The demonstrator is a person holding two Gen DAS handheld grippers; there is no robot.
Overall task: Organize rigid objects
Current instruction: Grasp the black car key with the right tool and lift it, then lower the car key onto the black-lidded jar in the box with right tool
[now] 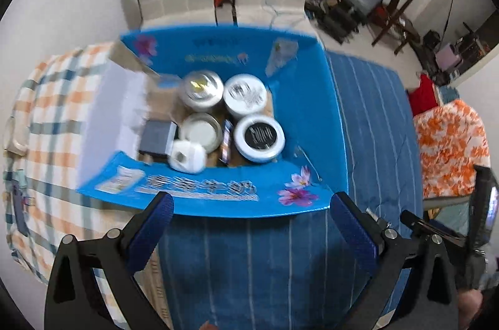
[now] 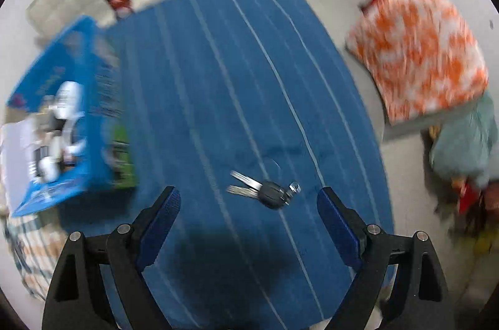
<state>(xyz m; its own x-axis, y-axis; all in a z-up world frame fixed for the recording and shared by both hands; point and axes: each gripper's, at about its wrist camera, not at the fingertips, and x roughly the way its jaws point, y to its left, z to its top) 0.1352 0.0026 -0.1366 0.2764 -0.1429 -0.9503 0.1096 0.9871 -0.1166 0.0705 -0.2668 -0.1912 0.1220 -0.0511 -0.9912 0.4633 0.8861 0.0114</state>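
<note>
In your left wrist view, the left gripper (image 1: 251,224) hangs with fingers spread and empty before the open blue cardboard box (image 1: 312,112), already crowded with round white-lidded jars (image 1: 245,94); anything dropped in carelessly may land on a lid and roll out. In your right wrist view, the right gripper (image 2: 248,224) is spread and empty just above the black-headed bunch of metal keys (image 2: 265,191) lying flat on the blue striped tablecloth (image 2: 218,65); closing too high slips off, too low pinches cloth.

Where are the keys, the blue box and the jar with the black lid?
keys (image 2: 269,193), right wrist view, on the black key head.
blue box (image 1: 308,112), left wrist view, on its right inner wall.
jar with the black lid (image 1: 260,135), left wrist view, on the lid.
</note>
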